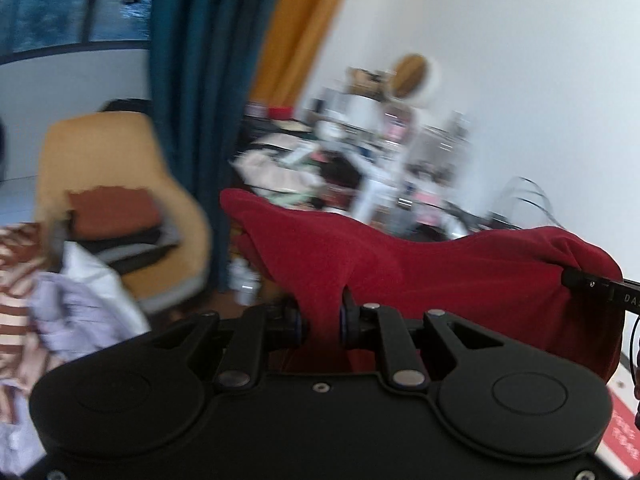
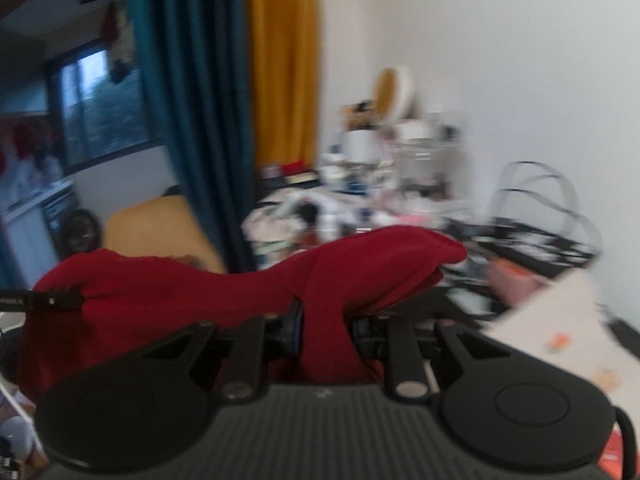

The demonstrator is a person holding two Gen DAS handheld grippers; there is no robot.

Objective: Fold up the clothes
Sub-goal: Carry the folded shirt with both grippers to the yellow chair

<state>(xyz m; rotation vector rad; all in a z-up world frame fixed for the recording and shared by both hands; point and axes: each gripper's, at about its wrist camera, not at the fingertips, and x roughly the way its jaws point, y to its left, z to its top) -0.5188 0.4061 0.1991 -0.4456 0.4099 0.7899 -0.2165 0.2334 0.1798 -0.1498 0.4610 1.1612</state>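
Note:
A red garment [image 1: 420,264] hangs stretched in the air between both grippers. My left gripper [image 1: 323,320] is shut on one bunched end of it, the cloth pinched between the black pads. The right gripper's finger [image 1: 600,286] shows at the far right of the left wrist view, clamped on the other end. In the right wrist view the red garment [image 2: 200,300] is pinched by my right gripper [image 2: 324,328], and the left gripper's finger [image 2: 48,300] holds the cloth at the far left. Both views are motion-blurred.
A yellow chair [image 1: 120,184] with folded clothes [image 1: 116,216] stands at left, beside a pile of striped and pale garments [image 1: 52,300]. Teal and mustard curtains [image 1: 208,80] hang behind. A cluttered table [image 1: 360,160] stands against the white wall.

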